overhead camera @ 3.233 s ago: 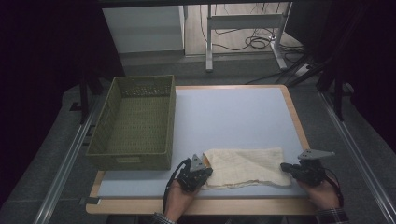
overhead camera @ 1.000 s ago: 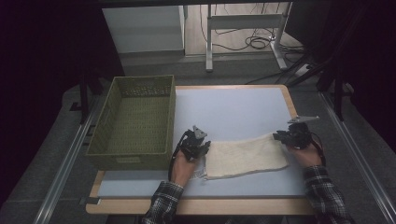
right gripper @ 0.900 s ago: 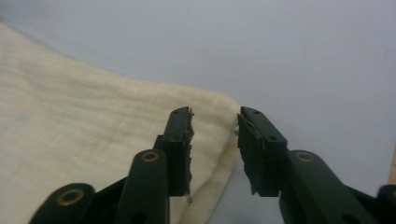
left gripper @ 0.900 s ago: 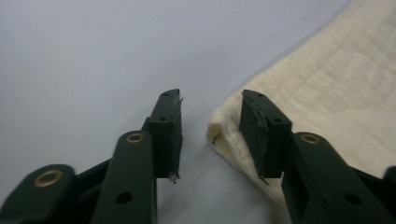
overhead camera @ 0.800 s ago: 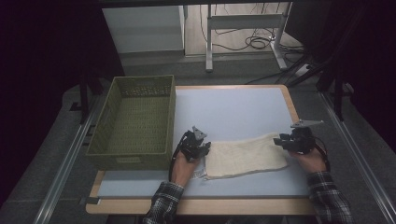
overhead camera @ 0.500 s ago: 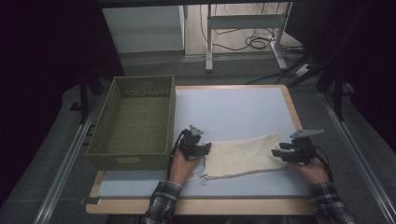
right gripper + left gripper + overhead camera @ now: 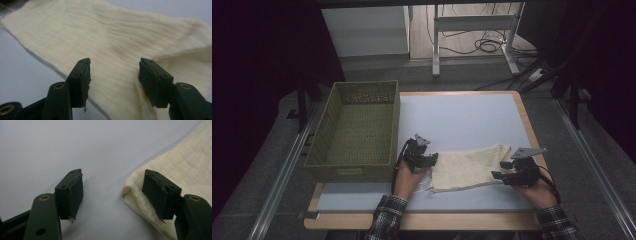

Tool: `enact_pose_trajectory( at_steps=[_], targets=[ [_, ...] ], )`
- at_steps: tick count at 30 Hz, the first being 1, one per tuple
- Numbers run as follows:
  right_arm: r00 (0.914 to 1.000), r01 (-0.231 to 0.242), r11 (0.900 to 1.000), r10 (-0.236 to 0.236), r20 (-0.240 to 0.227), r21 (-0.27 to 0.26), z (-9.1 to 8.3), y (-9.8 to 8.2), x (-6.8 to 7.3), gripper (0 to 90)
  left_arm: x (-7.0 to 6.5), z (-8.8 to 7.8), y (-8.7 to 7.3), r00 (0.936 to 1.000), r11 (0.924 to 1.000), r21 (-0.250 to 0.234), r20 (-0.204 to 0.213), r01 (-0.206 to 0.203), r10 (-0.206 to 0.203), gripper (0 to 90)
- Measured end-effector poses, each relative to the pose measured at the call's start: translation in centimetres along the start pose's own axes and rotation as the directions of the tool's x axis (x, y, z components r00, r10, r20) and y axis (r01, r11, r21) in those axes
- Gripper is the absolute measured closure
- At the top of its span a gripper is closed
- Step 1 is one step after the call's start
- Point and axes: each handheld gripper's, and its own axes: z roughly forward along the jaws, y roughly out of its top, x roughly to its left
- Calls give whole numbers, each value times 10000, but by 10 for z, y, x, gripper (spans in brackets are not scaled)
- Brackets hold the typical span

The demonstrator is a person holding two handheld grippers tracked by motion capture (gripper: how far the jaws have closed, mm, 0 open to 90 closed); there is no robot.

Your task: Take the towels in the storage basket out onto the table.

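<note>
- Beside the green basket [image 7: 354, 131], on its right: cream cloth [image 7: 469, 166] lying flat on the pale blue table [image 7: 462, 115], folded, long side running away from the basket toward the table's right edge.
- Between basket and cloth: left gripper [image 7: 426, 161], held low over the table at the cloth's near-basket end, jaws pointing at that end.
- From the left gripper view: jaws parted to a middling gap, having just been opening; bare table between them, one pad [image 7: 75, 192] clear of the fabric, the other just at the folded corner of the cloth [image 7: 190, 162], not pressing on it.
- On the far side of the cloth from the basket: right gripper [image 7: 504, 175], at the cloth's right end, near the table's wooden rim.
- From the right gripper view: jaws likewise parted to a middling gap, having just been opening; cloth [image 7: 107, 32] spread beneath and between them, a raised fold beside one pad [image 7: 150, 80], nothing clamped.
- Below the basket, at the cloth's near left corner: a small white label [image 7: 424, 186] showing on the table.
</note>
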Motion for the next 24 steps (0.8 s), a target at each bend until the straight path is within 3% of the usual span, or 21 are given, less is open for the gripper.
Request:
enact_pose_trajectory(
  at_steps=[10,14,24],
  targets=[
    [9919,810,9967,-811,-975,-42,25,13,43,427,0,0,0,10000,10000,4,15,41,-41,331],
    [9826,1233,9924,-1225,-1399,-31,38,22,64,436,0,0,0,10000,10000,-12,21,27,-27,331],
    [9490,2177,9760,-2105,-2347,49,73,43,112,489,0,0,0,10000,10000,5,18,44,-44,330]
  ],
)
